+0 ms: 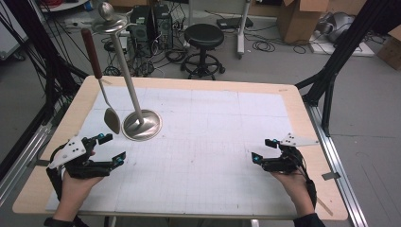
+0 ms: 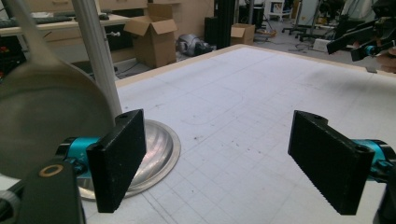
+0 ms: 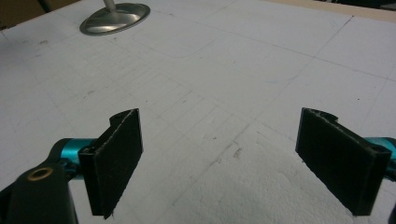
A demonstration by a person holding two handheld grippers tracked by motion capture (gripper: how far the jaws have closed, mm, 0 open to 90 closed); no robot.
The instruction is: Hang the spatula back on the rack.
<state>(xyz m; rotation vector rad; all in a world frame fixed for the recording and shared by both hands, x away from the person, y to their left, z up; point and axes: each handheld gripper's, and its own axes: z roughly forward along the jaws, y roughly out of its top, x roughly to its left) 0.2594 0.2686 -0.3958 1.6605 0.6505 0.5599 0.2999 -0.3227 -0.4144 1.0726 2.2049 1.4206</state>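
- The left gripper (image 1: 109, 149) rests low at the near left of the table, held in the person's left hand (image 1: 78, 182); its jaws stand wide apart with nothing between them.
- In the left gripper view the two black pads (image 2: 119, 156) frame bare white sheet, and the round metal base sits just beyond the left pad.
- Just ahead of that gripper hangs a spoon (image 1: 101, 90), its bowl near the table and close beside the base, its dark red handle rising up and away to the left. In the left gripper view the spoon bowl (image 2: 44, 119) looms large and blurred at the left.
- The spoon hangs from a metal stand (image 1: 130, 90): a round base (image 1: 142, 125) on the sheet, a thin pole, and a small dish with a knob at the top.
- The right gripper (image 1: 264, 150) lies at the near right of the table in the person's right hand (image 1: 295, 184), well apart from the stand; its jaws are also spread wide and hold nothing.
- In the right gripper view the pads (image 3: 114, 161) open over empty sheet, with the stand's base (image 3: 114, 18) far off at the upper left.
- A white gridded sheet (image 1: 213, 142) covers most of the wooden table (image 1: 302, 113).
- Beyond the table stands a black stool (image 1: 204, 42) on the grey floor, with cardboard boxes (image 1: 298, 16) and loose cables near it.
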